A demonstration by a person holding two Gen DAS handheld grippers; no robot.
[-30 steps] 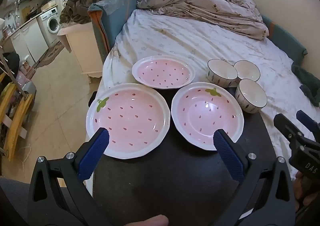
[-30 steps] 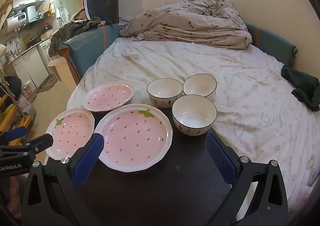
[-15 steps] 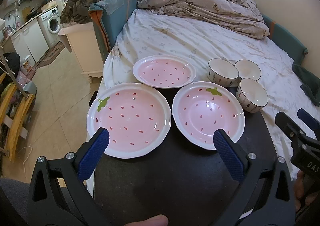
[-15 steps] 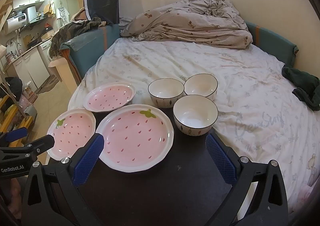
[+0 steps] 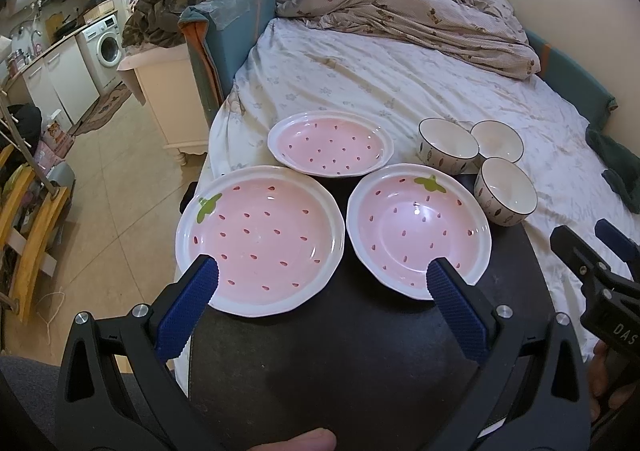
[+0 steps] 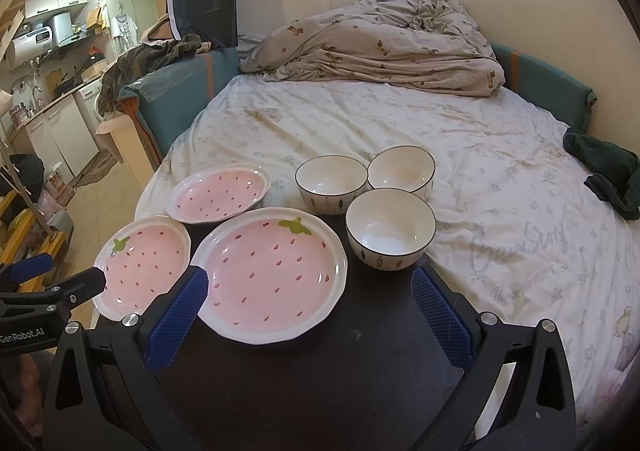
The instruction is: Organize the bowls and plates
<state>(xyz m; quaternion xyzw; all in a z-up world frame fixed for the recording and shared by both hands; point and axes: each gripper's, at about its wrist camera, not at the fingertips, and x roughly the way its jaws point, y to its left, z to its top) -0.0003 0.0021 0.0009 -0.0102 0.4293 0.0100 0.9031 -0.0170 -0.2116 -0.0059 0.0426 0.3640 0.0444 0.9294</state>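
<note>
While nothing is gripped yet, worth weighing the layout first: a round black tabletop (image 5: 360,363) pushed against a bed with a pale floral sheet (image 6: 480,155), bearing all the crockery. Largest, two wide pink strawberry-patterned ceramic plates with white scalloped rims, side by side and nearly touching: left plate (image 5: 260,239) straight ahead of the left gripper (image 5: 320,275), right plate (image 5: 418,235) ahead of the right gripper (image 6: 308,289). Beyond and between them, a smaller oval pink seed-dotted dish (image 5: 330,143), long axis running left to right. Smallest, three white dark-rimmed ceramic bowls (image 6: 390,229) clustered tight at the far right, nearest the right gripper. All plates and bowls empty, none stacked. Both sets of blue-padded tongs spread wide, holding nothing, hovering short of the near rims. Likely opening move: left tongs onto the left plate's near rim, easily reached head-on.
</note>
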